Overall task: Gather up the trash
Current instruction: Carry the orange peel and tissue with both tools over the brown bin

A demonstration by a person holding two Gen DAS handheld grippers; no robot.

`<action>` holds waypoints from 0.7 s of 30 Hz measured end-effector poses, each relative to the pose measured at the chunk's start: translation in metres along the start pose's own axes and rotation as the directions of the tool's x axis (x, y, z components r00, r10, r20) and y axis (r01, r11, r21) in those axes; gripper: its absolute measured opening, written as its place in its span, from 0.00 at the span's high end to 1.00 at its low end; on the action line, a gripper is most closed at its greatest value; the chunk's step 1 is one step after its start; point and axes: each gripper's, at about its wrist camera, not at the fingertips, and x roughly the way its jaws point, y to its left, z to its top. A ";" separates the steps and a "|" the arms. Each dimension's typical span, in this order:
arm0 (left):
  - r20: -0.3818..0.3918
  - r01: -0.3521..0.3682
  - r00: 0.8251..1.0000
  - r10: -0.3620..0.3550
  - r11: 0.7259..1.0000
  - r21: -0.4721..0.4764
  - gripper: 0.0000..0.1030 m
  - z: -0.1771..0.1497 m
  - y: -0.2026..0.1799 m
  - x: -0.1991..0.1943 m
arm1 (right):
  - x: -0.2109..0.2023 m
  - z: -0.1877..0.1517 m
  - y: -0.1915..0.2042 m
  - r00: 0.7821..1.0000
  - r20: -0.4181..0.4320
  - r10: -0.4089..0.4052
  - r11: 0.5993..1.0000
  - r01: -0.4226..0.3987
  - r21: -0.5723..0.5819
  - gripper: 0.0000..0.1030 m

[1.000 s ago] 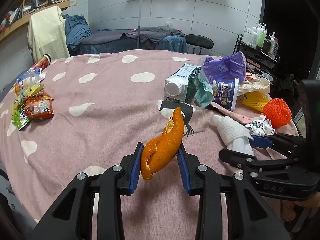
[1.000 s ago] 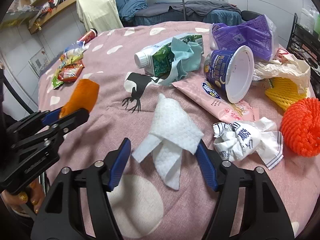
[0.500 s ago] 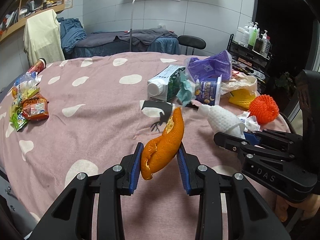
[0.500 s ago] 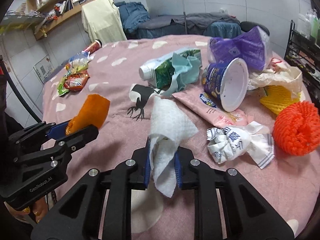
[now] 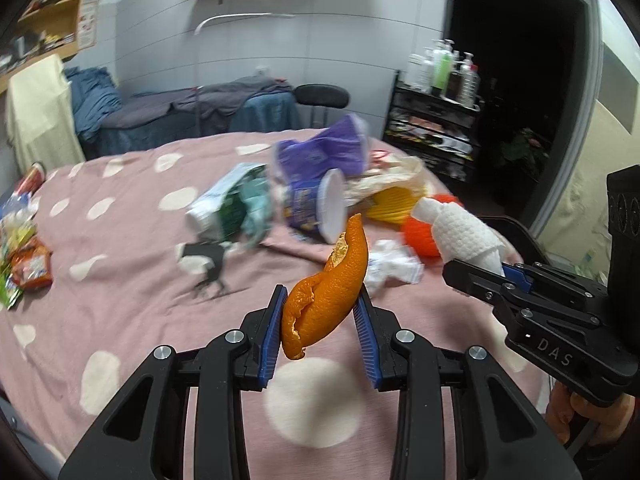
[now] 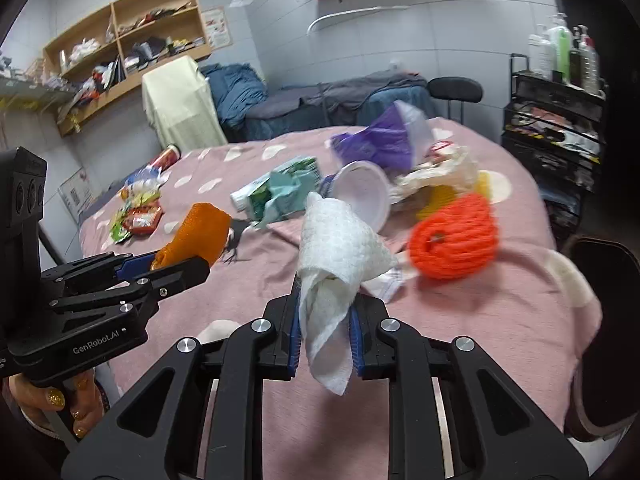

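Note:
My left gripper (image 5: 320,312) is shut on an orange peel (image 5: 328,292) and holds it above the pink table cloth (image 5: 132,280). My right gripper (image 6: 325,320) is shut on a white paper towel (image 6: 336,256), also lifted off the table. Each gripper shows in the other's view: the right one with the towel (image 5: 464,236) at the right of the left wrist view, the left one with the peel (image 6: 196,236) at the left of the right wrist view. More trash lies beyond: a crumpled white wrapper (image 5: 392,268), a blue cup (image 5: 312,204), a green carton (image 5: 228,208).
An orange foam net (image 6: 456,236), a yellow net (image 5: 392,200) and a purple bag (image 5: 328,152) lie at the table's right. Snack packets (image 5: 24,256) lie at the far left. A black chair (image 6: 604,304) stands at the right edge, a bottle rack (image 5: 436,136) behind.
My right gripper closed on the paper towel and lifted it off the table. Both grippers have risen and pulled back from the trash pile, the left still holding the peel.

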 end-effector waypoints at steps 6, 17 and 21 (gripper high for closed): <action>0.001 0.100 0.995 -0.101 0.990 0.103 0.67 0.016 -0.052 0.008 | -0.033 -0.004 -0.048 0.993 0.063 -0.097 0.992 0.092 0.081 0.80; -0.051 0.257 0.966 -0.252 0.949 0.184 0.67 0.041 -0.127 0.037 | -0.072 -0.018 -0.151 0.940 0.068 -0.335 0.920 0.310 0.241 0.80; -0.087 0.301 0.953 -0.290 0.937 0.178 0.67 0.045 -0.146 0.051 | -0.072 -0.023 -0.187 0.918 0.031 -0.395 0.881 0.368 0.298 0.80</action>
